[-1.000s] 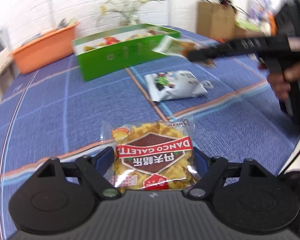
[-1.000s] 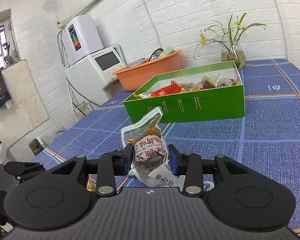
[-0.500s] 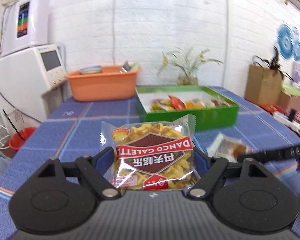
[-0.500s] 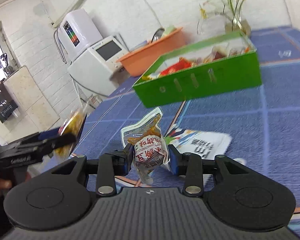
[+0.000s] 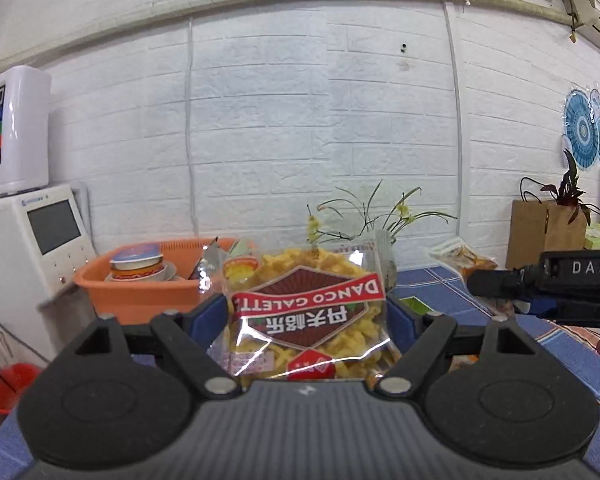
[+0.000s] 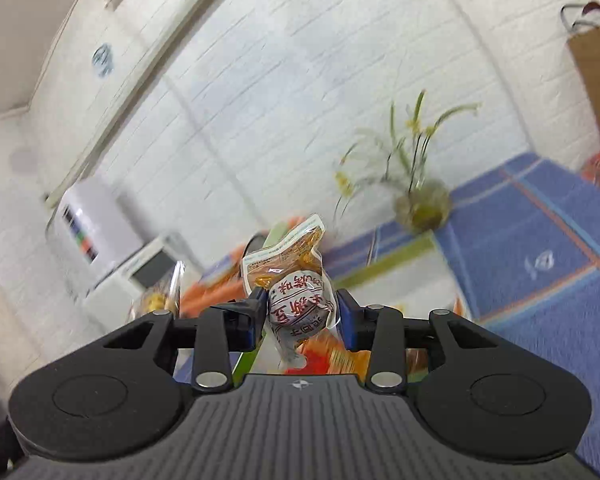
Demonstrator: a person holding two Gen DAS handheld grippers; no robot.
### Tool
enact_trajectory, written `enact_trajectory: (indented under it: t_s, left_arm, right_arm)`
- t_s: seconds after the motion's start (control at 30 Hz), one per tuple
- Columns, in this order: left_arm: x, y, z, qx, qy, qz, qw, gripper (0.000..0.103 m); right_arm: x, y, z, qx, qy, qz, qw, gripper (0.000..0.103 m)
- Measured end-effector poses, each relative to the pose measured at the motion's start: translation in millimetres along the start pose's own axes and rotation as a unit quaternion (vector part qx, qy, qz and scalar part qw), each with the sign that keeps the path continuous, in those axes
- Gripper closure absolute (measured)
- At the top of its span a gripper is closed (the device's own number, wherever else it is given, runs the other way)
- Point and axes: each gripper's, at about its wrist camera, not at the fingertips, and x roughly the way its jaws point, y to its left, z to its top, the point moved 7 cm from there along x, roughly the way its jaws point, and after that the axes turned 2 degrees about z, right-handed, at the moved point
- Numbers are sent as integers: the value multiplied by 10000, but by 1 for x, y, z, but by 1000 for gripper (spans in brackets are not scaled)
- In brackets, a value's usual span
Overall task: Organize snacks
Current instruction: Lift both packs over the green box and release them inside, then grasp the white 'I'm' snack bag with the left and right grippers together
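Observation:
My left gripper (image 5: pixel 306 312) is shut on a clear packet of yellow Danco Galetti crisps (image 5: pixel 308 312) with a brown and red label, held up in the air. My right gripper (image 6: pixel 302 312) is shut on a small clear pouch with a brown snack and red writing (image 6: pixel 296 288). In the left wrist view the right gripper's black body (image 5: pixel 548 288) shows at the right with its pouch (image 5: pixel 464 258). The green snack box (image 6: pixel 384 264) lies close below and ahead in the right wrist view, blurred, with orange and red packets inside; only a sliver of it (image 5: pixel 414 303) shows in the left wrist view.
An orange basin (image 5: pixel 140 284) holding a lidded cup and bowls sits behind the box. A glass vase of yellow flowers (image 6: pixel 420 204) stands at the box's far end. A white appliance (image 5: pixel 28 256) is at the left, a brown paper bag (image 5: pixel 548 232) at the right. The blue checked tablecloth (image 6: pixel 540 240) covers the table.
Both grippers have risen and tilted upward with their packets and moved toward the green box. The white packet on the table has left both views.

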Motion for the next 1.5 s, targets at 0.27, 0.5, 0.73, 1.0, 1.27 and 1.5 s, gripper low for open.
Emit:
enact_trajectory:
  t_s: [0.27,0.5,0.73,1.0,1.27,1.5]
  left_arm:
    - [49,0,-28,-109,195,463,9987,22]
    - [68,1,-40,-173,473,297,9983,22]
    - [76,-1,-54,-147,681,254,9972,18]
    - [70,4,-47,-121,523,468,9975,12]
    - [26,4,-28,98,305,461,9984,2]
    - [-50,-9,-89,516,871,-312,9944,1]
  right_arm:
    - [56,-28,-25,402,160,-575,9974,37]
    - [68,-30,-34,-209,318,-1044,9938,35]
    - [69,-27,-36,-409,308,-1083,9928,9]
    - [59,-33,-24,-260,158,-1006,9945,9]
    - [36,-21,-9,-442,81,-839,9955,9]
    - [-23,-28,-52,-718,1422,-387,9865,9]
